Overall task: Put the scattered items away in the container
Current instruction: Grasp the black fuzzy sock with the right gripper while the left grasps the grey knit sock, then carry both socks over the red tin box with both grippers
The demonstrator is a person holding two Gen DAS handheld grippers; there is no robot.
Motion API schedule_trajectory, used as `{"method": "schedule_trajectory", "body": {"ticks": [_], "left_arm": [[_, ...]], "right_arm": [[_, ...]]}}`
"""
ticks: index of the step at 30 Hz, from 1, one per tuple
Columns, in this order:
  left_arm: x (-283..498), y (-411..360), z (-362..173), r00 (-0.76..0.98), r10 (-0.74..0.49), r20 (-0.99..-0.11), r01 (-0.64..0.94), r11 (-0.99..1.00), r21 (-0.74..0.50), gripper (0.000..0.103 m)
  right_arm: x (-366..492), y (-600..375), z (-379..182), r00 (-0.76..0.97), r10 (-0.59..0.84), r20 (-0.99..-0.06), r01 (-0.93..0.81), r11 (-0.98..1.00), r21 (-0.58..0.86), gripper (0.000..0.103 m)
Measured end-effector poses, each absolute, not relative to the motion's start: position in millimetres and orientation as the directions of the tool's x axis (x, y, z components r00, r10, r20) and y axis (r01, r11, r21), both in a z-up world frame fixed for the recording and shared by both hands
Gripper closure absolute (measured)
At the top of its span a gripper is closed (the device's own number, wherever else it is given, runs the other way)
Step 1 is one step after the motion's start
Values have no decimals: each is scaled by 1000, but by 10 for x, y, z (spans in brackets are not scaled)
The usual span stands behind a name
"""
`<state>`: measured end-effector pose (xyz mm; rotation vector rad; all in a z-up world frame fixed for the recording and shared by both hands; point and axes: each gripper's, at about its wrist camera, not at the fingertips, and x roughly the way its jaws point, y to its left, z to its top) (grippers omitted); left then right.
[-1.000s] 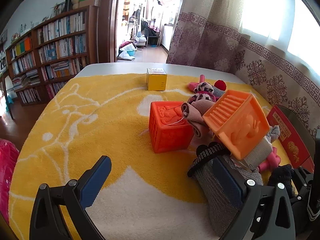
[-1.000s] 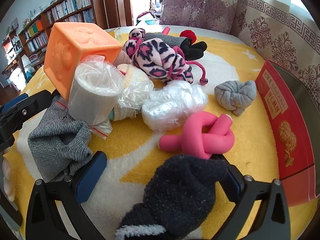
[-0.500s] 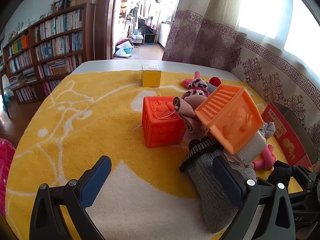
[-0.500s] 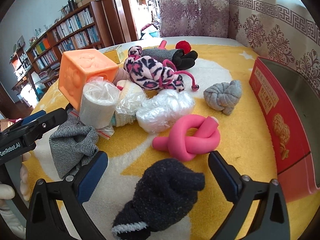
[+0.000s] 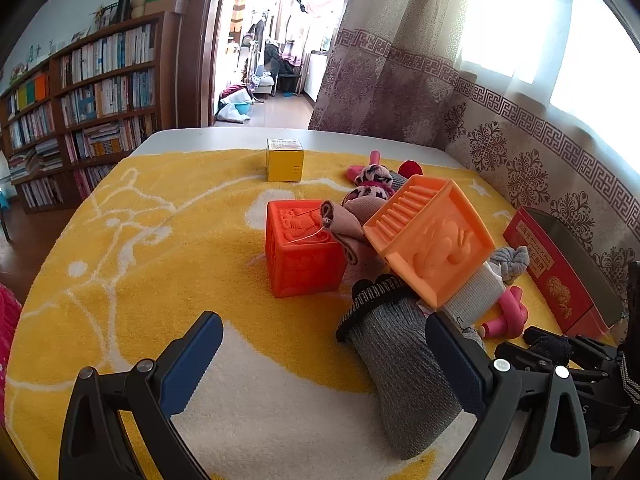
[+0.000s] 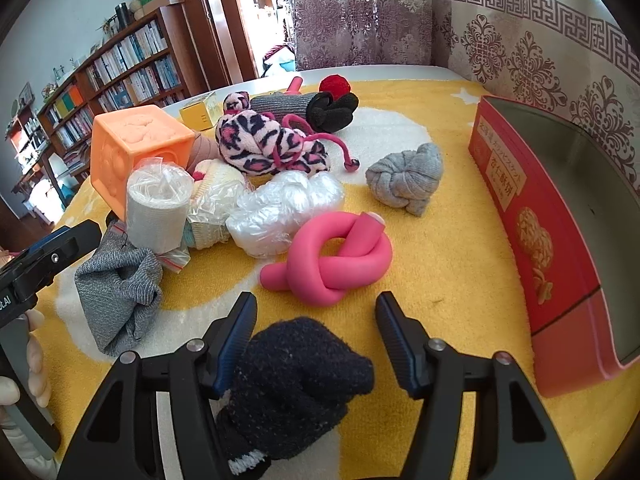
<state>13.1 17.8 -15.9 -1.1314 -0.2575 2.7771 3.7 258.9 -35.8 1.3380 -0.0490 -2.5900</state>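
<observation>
Black fuzzy sock (image 6: 296,372): lies well apart from the red tin (image 6: 532,216). Our right gripper (image 6: 316,320) is closing around it, not yet pinching; left gripper (image 5: 320,352) spread. Risk: pads snag only fluff, sock drops.

Each hand-held gripper (image 6: 316,336) has black plastic arms, silver screws and ribbed blue pads (image 6: 236,336); the left one (image 5: 320,364) bears white lettering.

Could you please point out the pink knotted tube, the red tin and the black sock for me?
Pink knotted tube (image 6: 336,258): right wrist view, on the knot's crossing.
Red tin (image 6: 532,236): right wrist view, on its printed outer wall.
Black sock (image 6: 300,368): right wrist view, on its bunched middle.
</observation>
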Motion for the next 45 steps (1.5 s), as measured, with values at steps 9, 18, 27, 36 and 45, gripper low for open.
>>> {"method": "schedule_trajectory", "body": {"ticks": [9, 18, 27, 36, 45], "left_arm": [[268, 352, -149, -691, 233, -684, -111, -970, -218, 0], [270, 554, -154, -659, 266, -703, -150, -963, -224, 0], [139, 717, -392, -589, 242, -771, -132, -970, -204, 0], [89, 709, -481, -553, 244, -797, -118, -969, -215, 0], [122, 710, -454, -561, 256, -787, -108, -965, -237, 1]], "right_arm": [[286, 2656, -348, -540, -255, -802, 230, -961, 151, 27], [420, 2621, -355, -548, -255, -796, 268, -956, 122, 23], [483, 2647, -349, -564, -268, -781, 281, -952, 124, 31], [479, 2669, -348, -561, -292, -774, 284, -947, 151, 33], [487, 2717, -347, -565, -311, -764, 280, -944, 177, 35]]}}
